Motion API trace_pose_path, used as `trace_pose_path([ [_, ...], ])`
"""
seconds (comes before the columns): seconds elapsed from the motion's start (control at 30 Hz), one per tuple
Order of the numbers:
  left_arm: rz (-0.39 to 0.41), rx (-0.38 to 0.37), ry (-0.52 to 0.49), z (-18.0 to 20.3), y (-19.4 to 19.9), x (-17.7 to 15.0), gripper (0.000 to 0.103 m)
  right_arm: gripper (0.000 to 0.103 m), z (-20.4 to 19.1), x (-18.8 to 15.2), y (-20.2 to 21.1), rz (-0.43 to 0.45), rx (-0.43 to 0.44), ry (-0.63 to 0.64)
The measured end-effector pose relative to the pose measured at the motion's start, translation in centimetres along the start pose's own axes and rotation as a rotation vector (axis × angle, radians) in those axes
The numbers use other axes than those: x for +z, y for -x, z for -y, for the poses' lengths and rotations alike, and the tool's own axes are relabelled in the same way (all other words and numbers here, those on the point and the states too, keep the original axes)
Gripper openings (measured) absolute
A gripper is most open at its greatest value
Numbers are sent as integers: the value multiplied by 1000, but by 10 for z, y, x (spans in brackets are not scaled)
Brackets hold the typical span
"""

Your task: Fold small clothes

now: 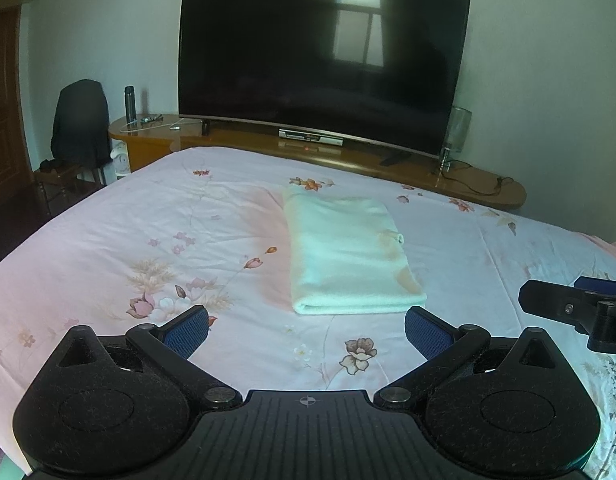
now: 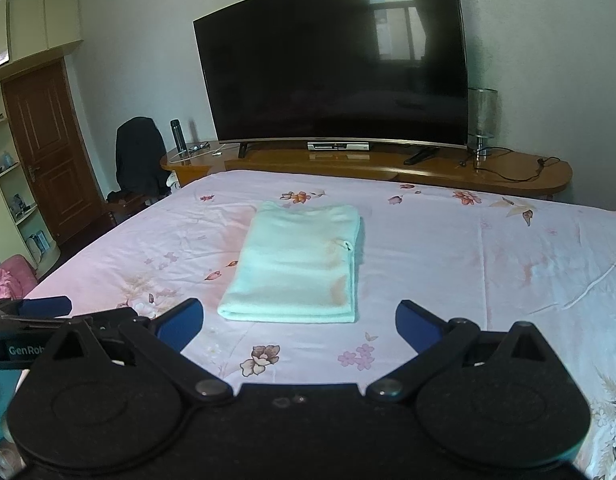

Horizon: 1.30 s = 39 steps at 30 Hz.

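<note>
A pale mint-green garment lies folded into a neat rectangle on the pink floral bedsheet; it also shows in the right wrist view. My left gripper is open and empty, just short of the garment's near folded edge. My right gripper is open and empty, also just short of that edge. The right gripper's finger shows at the right edge of the left wrist view. The left gripper shows at the left edge of the right wrist view.
A large dark TV stands on a wooden console past the foot of the bed. A chair with a dark jacket and a flask are at the left. A wooden door and shelves are further left.
</note>
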<state>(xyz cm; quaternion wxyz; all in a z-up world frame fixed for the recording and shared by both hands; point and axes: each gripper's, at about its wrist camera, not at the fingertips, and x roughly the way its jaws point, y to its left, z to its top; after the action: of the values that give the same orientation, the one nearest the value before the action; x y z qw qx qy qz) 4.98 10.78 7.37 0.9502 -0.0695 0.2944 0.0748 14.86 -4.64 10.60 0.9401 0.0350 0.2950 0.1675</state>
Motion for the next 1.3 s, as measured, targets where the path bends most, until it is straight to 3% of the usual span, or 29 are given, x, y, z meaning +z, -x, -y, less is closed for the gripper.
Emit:
trace_pose_path([
  [1.3,-1,-10,0,-2,-2,-3,103,102,-4,-1,-2,1,11,16],
])
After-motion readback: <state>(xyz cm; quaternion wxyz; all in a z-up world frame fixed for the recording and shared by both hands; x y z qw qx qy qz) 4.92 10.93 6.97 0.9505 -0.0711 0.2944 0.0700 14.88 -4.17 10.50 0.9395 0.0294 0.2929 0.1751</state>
